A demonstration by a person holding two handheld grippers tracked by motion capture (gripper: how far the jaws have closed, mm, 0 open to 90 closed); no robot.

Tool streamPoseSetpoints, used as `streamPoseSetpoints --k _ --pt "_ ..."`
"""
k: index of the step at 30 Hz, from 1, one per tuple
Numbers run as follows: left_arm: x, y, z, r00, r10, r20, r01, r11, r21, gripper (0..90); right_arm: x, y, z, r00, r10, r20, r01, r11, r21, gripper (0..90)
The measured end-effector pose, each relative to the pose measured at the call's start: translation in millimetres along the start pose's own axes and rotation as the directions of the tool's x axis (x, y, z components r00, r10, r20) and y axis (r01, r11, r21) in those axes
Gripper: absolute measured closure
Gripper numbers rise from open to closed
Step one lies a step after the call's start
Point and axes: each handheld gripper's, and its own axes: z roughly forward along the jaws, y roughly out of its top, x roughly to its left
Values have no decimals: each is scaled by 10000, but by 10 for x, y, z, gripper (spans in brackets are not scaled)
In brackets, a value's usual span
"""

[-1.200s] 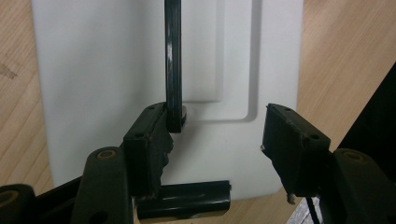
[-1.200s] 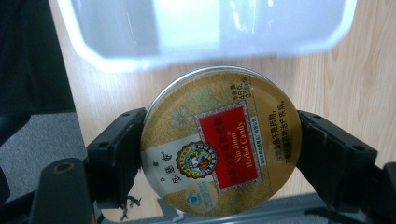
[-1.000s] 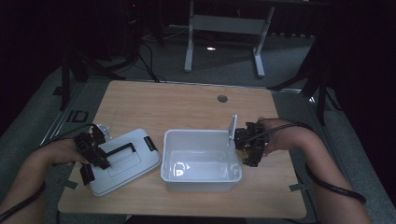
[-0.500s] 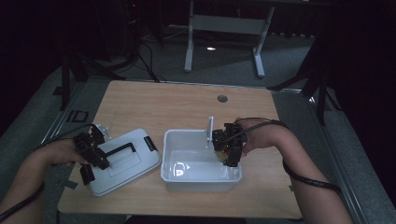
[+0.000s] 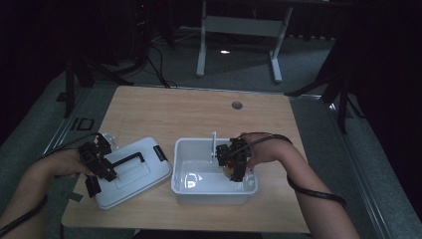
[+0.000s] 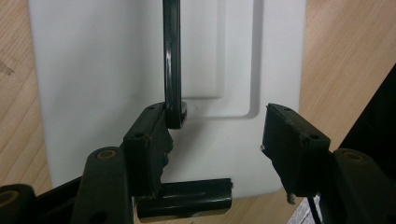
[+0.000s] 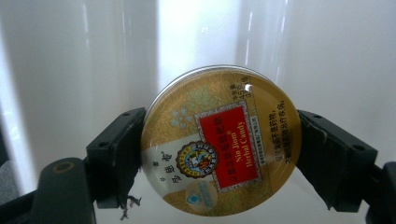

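A white lid (image 5: 137,174) with a black handle (image 5: 130,159) lies on the wooden table at the left. My left gripper (image 5: 108,172) rests over its near end, open. In the left gripper view its left jaw touches the end of the handle (image 6: 172,56) above the lid (image 6: 93,70), and the right jaw stands apart; the left gripper (image 6: 217,116) has a gap between its jaws. My right gripper (image 5: 234,168) reaches down inside the white bin (image 5: 214,193). The right gripper (image 7: 220,122) is shut on a round gold candy tin (image 7: 215,154) with a red label, held by its rim.
The bin stands near the table's front edge, right beside the lid. A round hole (image 5: 237,105) sits in the tabletop toward the back. A white metal stand (image 5: 239,25) is on the floor beyond the table. Cables trail from both grippers.
My right gripper has carried the candy tin leftward and down, from the bin's right rim into the bin. The left gripper and the lid have not moved.
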Motion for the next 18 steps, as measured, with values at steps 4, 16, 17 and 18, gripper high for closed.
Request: streamPoseSetpoints --k 4,16,17,18 --pt "2 4 6 10000 10 -29 -10 10000 15 402 -9 20 147 9998 -205 84 205 9998 39 203" --pt "-4 17 23 10000 31 32 -31 10000 0 402 -24 24 484 9993 -211 -307 225 9987 460 203" --pt "-3 17 25 10000 27 34 -27 10000 1 402 -25 22 498 9995 -126 -297 139 9989 445 203" --pt "-2 17 27 10000 37 41 -37 10000 -15 403 -29 22 509 9995 1 -309 13 9989 468 203"
